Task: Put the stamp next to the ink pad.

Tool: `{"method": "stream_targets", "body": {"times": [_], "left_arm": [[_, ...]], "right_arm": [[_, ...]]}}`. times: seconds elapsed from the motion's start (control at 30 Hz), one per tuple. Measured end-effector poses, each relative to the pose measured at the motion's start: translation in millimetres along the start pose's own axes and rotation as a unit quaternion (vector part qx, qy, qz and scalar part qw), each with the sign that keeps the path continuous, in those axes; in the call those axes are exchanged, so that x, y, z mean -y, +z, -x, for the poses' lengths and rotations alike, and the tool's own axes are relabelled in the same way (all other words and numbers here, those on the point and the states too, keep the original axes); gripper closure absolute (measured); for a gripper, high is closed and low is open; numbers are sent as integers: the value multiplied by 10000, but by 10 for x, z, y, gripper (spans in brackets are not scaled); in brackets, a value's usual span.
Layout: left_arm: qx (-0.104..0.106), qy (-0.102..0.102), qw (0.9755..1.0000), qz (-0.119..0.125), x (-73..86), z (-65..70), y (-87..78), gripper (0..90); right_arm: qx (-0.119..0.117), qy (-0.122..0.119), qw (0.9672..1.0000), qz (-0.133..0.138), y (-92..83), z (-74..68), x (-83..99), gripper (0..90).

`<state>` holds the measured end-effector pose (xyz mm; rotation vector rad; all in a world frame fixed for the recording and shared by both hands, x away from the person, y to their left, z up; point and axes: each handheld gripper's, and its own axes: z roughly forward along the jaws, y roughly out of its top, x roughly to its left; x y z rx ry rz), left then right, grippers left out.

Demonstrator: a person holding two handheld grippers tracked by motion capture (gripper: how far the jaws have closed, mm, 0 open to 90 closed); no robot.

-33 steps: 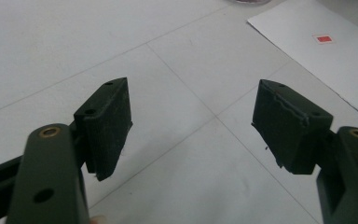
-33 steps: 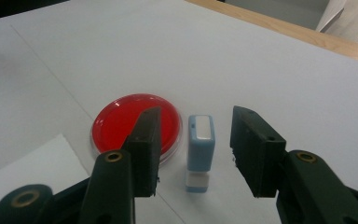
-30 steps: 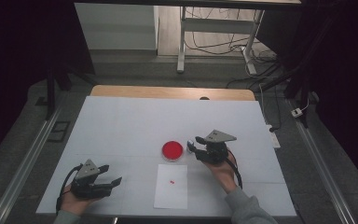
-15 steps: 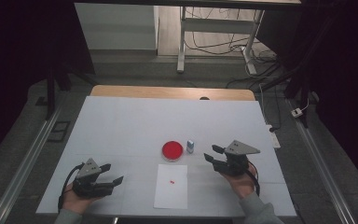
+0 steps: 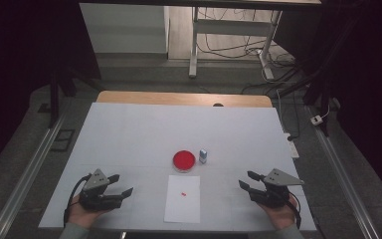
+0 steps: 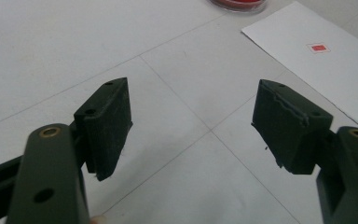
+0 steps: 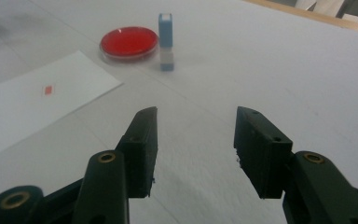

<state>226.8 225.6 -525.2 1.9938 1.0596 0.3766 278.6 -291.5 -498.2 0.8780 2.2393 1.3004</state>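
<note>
A round red ink pad lies mid-table, and a small blue stamp stands upright just to its right. In front of them lies a white sheet of paper with a small red mark. My left gripper rests open near the front left, jaws pointing toward the sheet, nothing between them. My right gripper is open and empty at the front right, well apart from the stamp and the pad. The left gripper view shows my left gripper and the marked sheet.
The white table ends in a wooden strip at the far edge. Beyond it are a desk frame and cables on the floor. Metal rails run along both sides.
My right gripper has pulled away from beside the red pad, moving right and toward the front edge. The blue stamp now stands free next to the pad. The left gripper has stayed put.
</note>
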Motion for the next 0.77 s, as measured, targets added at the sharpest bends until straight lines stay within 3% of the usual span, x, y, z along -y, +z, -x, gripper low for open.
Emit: {"method": "stream_targets", "body": {"times": [0.23, 0.77], "left_arm": [[-8, -19, 10000, 42, -12, -9, -10, 285], [-23, 40, 10000, 55, -18, -2, -6, 285]], "right_arm": [[47, 2, 10000, -64, -53, 69, 85, 497], [38, -117, 9999, -80, -26, 48, 69, 495]]}}
